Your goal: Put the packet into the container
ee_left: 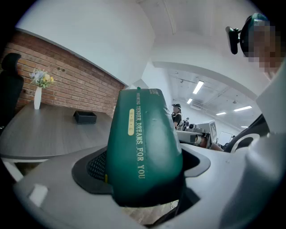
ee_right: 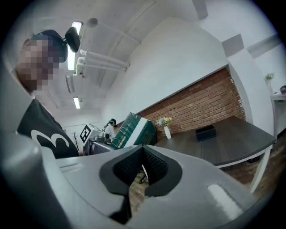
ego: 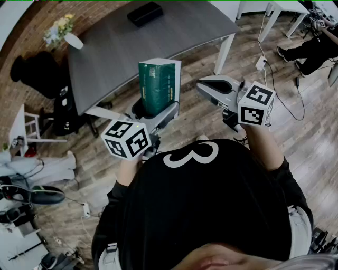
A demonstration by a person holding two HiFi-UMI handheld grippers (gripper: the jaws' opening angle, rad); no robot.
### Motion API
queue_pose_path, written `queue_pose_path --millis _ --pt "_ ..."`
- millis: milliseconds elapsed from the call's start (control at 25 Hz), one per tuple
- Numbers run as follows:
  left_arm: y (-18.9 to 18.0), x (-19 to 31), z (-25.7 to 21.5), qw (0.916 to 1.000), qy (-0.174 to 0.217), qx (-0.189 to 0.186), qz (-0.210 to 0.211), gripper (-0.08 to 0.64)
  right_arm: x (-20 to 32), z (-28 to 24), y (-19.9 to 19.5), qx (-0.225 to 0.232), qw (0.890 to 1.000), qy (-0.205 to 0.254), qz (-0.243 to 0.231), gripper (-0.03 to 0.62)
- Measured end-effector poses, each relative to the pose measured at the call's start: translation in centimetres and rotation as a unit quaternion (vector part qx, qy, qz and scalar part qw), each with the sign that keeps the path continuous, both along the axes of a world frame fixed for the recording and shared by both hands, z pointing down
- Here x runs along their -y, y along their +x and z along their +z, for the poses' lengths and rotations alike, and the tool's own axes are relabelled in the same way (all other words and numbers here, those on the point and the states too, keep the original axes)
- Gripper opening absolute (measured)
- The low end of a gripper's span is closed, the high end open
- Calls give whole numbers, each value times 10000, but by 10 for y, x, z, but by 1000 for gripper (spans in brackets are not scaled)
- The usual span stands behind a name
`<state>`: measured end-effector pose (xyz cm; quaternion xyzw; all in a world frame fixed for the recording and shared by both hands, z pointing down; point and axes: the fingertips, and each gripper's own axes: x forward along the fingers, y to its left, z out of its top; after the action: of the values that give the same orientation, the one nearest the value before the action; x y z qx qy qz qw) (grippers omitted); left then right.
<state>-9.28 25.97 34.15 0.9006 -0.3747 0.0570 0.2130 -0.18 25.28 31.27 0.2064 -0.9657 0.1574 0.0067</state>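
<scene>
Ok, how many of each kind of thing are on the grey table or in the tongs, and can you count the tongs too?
Green packet: 1
Tongs: 2, the left tongs shut on the packet, the right tongs shut with nothing in them
Black container: 1
Vase of flowers: 1
Total: 5
</scene>
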Motion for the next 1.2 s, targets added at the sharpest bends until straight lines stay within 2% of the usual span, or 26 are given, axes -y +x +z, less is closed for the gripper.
queue_pose_path --millis 280,520,680,960,1200 --pt "2 2 4 10000 -34 32 -6 456 3 4 1 36 10000 -60 -19 2" --pt "0 3 7 10000 -71 25 -42 456 9 5 4 367 9989 -287 4 3" --pt "1 7 9 10000 -81 22 -25 456 15 8 4 390 9988 -299 26 3" --pt "45 75 15 9997 -211 67 -77 456 84 15 47 459 9981 -420 -39 3" --pt "77 97 12 9997 -151 170 -82 456 110 15 79 528 9976 -455 -52 3"
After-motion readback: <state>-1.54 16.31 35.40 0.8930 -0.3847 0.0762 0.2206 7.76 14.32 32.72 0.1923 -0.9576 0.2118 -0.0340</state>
